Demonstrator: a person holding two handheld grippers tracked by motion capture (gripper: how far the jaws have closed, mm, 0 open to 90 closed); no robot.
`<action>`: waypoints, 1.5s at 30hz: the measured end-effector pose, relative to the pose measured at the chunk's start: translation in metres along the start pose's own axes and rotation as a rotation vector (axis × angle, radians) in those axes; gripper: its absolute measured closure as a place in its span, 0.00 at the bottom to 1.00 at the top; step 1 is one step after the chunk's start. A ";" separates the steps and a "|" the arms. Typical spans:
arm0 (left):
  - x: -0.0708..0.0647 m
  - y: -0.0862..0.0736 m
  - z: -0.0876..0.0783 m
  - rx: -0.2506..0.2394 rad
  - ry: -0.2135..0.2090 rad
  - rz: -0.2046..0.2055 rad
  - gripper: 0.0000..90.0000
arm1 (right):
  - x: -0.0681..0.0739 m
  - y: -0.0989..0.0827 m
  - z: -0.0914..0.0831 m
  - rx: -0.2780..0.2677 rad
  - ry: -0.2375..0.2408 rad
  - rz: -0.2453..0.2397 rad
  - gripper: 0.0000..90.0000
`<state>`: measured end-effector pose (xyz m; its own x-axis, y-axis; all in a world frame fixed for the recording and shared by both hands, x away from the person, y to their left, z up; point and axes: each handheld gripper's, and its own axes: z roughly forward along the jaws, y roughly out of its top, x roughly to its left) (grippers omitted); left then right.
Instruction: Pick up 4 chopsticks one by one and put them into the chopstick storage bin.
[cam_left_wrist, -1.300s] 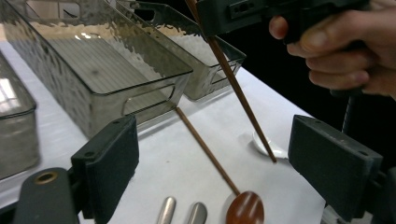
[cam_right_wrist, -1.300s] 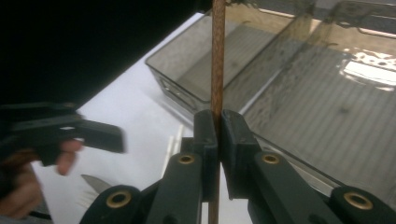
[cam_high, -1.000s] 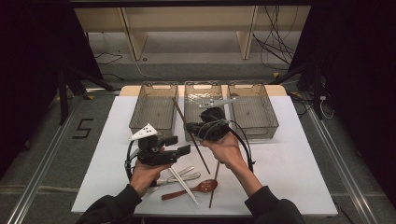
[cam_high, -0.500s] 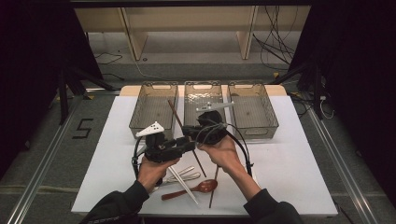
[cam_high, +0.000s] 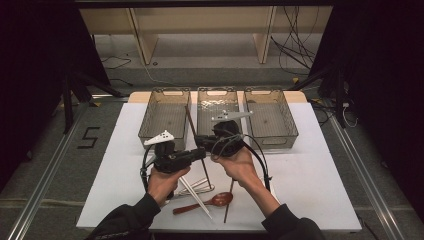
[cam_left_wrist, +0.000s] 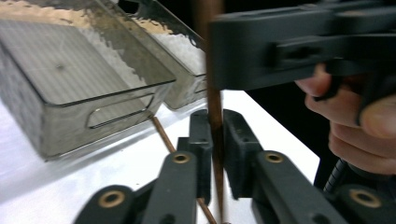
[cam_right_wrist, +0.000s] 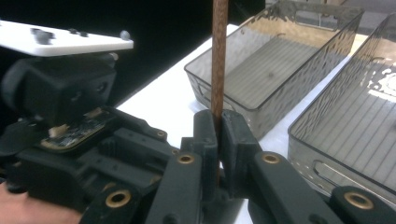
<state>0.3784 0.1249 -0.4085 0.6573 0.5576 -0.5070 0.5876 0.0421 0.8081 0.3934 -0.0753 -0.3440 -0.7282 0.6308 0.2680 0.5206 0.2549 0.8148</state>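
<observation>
The jaws of the left gripper (cam_left_wrist: 214, 154) have just closed onto the brown chopstick (cam_left_wrist: 215, 116) that the right gripper (cam_right_wrist: 215, 140) also pinches. Its long axis stands steep between both hands, above the desk (cam_high: 320, 185), near the three trays (cam_high: 165, 117); both hands are equally near.

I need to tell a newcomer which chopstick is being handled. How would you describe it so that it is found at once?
Start at the three clear bins at the far edge of the white table. Just in front of them both grippers, left and right, are shut on one thin brown chopstick. It alone stands raised and slanted; the spoon and other sticks lie flat.
</observation>
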 end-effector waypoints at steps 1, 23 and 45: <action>-0.001 0.001 0.000 0.007 0.003 0.008 0.93 | 0.000 0.000 -0.001 0.000 0.000 0.003 0.94; 0.044 0.058 -0.047 0.015 0.236 0.097 0.93 | -0.040 -0.052 -0.052 0.062 -0.070 0.022 0.37; 0.102 0.125 -0.042 -0.022 0.400 0.077 0.93 | -0.048 -0.075 -0.057 0.121 -0.097 0.029 0.31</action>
<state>0.4988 0.2223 -0.3468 0.4610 0.8382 -0.2913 0.5305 0.0028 0.8477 0.3637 -0.1660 -0.3888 -0.6688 0.7053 0.2351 0.5950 0.3182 0.7380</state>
